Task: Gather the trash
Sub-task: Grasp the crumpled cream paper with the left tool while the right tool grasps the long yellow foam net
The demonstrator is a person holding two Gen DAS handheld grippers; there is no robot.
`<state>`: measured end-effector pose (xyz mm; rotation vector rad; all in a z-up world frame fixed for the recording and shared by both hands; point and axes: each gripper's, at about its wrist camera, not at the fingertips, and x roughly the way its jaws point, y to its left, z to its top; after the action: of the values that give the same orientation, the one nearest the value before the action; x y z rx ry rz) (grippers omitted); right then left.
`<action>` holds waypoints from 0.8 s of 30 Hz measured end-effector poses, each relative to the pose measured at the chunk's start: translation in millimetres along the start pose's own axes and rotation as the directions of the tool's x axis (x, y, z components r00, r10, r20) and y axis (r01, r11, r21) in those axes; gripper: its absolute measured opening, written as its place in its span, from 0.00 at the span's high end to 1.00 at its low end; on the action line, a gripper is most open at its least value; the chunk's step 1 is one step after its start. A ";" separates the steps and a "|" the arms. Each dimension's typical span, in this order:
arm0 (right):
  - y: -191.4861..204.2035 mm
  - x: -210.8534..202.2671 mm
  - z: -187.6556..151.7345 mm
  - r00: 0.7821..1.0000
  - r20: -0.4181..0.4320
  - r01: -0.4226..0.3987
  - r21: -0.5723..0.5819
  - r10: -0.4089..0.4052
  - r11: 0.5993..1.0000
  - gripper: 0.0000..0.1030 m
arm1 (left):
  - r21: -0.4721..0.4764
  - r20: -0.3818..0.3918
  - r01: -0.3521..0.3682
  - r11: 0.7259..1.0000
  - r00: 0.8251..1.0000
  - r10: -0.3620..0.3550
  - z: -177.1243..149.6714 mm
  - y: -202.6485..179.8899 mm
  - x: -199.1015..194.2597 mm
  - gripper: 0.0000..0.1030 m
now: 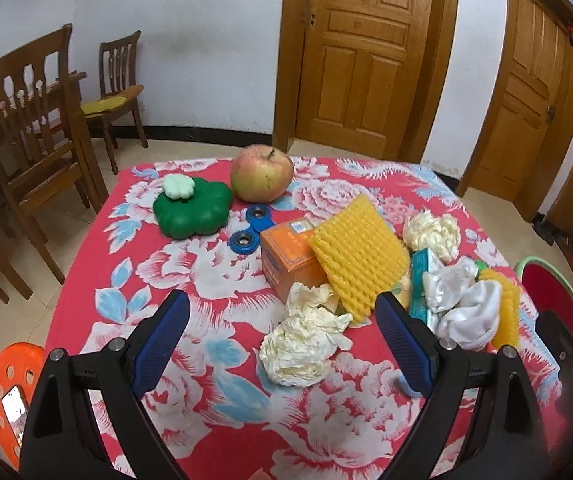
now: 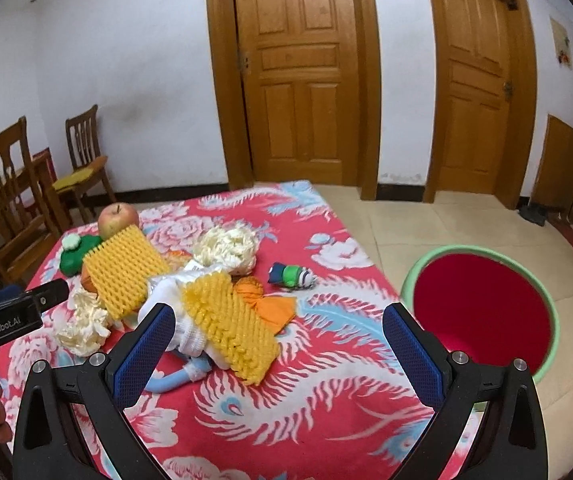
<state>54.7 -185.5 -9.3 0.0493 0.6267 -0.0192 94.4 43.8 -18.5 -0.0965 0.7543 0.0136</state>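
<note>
My left gripper (image 1: 282, 312) is open above the red floral table, just short of two crumpled paper wads (image 1: 298, 350). A yellow foam fruit net (image 1: 360, 254) leans on an orange box (image 1: 286, 252); another paper wad (image 1: 432, 234) lies behind. My right gripper (image 2: 278, 322) is open and empty above a second yellow foam net (image 2: 232, 326) lying on a white sock (image 2: 166, 292). An orange wrapper (image 2: 270, 300) and a paper wad (image 2: 228, 246) lie beyond. The red bin with a green rim (image 2: 482, 308) stands on the floor at the right.
An apple (image 1: 262, 174), a green clover-shaped box (image 1: 192, 210) and a blue fidget spinner (image 1: 252, 228) sit at the table's far side. A small green and blue toy (image 2: 290, 274) lies mid-table. Wooden chairs (image 1: 26, 128) stand left. An orange stool with a phone (image 1: 8, 392) is at lower left.
</note>
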 end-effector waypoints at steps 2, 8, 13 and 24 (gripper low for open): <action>2.8 6.5 -1.1 1.000 -0.019 -0.008 -0.003 0.008 1.000 0.00 | 0.012 -0.021 0.007 1.000 1.000 -0.007 -3.0 1.0 7.8 0.10; 9.6 24.7 -8.7 0.995 -0.097 0.005 -0.003 -0.006 1.000 0.00 | 0.012 -0.078 0.057 0.998 0.995 -0.056 -13.0 7.3 27.0 0.15; 13.0 30.8 -15.9 0.988 -0.148 0.037 0.005 -0.036 0.999 0.07 | 0.007 -0.121 0.104 0.995 0.987 -0.102 -19.5 10.2 36.8 0.25; 9.9 31.8 -20.2 0.983 -0.178 0.051 0.019 -0.046 0.999 0.50 | -0.007 -0.155 0.232 0.973 0.961 -0.230 -25.2 4.5 48.5 0.58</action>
<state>69.0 -174.6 -43.9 0.0592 0.8061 -0.0702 112.3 44.9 -70.4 -0.1765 0.8948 -0.2231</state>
